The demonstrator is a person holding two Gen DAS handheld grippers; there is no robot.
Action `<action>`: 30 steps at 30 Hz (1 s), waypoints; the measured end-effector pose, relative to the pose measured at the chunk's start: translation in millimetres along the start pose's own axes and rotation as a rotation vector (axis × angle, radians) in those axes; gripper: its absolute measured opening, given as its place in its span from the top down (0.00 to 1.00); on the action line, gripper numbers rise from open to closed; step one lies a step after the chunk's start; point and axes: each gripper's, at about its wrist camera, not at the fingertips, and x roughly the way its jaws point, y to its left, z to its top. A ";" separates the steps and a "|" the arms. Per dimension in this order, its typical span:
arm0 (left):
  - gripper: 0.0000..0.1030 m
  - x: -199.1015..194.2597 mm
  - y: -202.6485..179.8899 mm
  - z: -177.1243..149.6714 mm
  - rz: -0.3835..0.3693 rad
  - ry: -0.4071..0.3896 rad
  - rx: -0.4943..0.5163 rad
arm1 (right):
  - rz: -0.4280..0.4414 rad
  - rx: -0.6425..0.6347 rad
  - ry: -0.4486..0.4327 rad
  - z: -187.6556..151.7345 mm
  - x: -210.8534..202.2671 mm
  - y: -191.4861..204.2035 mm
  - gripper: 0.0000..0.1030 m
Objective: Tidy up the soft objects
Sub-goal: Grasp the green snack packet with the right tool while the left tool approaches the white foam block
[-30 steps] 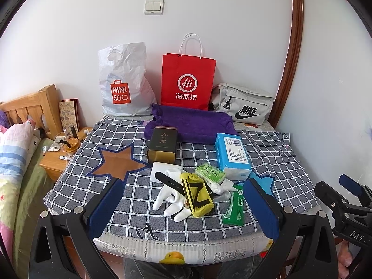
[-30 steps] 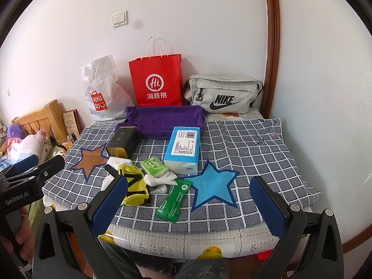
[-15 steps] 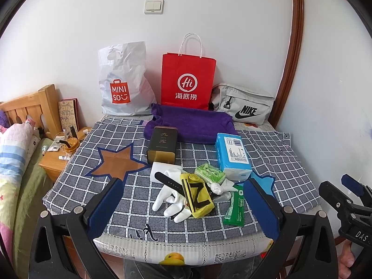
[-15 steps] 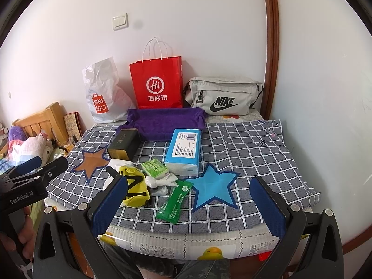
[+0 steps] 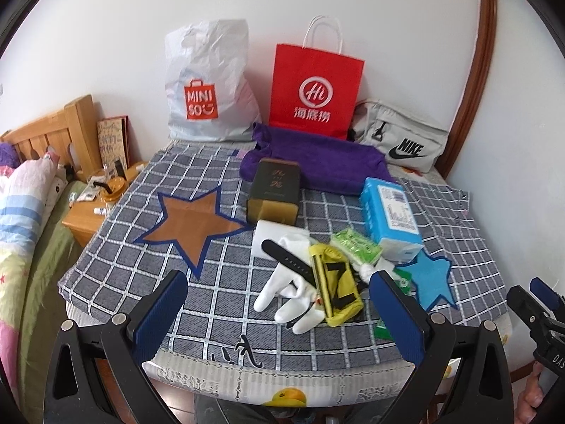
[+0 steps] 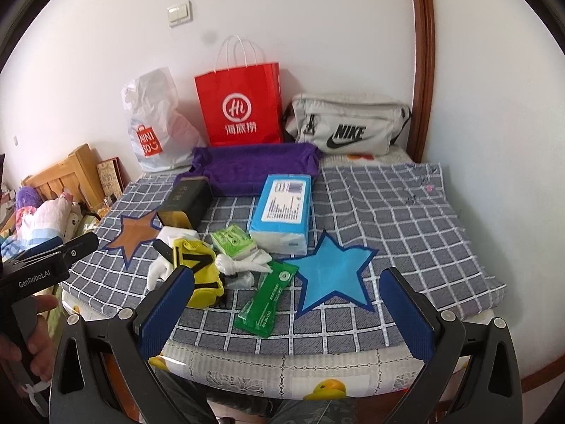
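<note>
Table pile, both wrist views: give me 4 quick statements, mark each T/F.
1. Both the left gripper and right gripper are open and empty. True.
2. The black watch strap lies across the white glove. True.
3. The red paper bag lies flat on the purple towel. False: it stands upright behind it.
4. The green packet sits on the brown star. False: it lies beside the blue star.

Bright, even daylight; fisheye-warped edges
</note>
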 end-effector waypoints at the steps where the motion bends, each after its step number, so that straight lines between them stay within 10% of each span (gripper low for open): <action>1: 0.00 7.9 4.3 -1.6 0.008 0.014 -0.008 | 0.006 0.008 0.010 -1.4 5.5 -1.7 0.00; 21: 0.00 107.9 45.5 -31.4 0.069 0.203 -0.071 | 0.055 0.043 0.264 -46.7 158.2 2.6 0.25; 30: 0.00 118.2 59.4 -23.7 0.010 0.202 -0.119 | -0.058 0.049 0.303 -55.1 194.7 26.4 0.30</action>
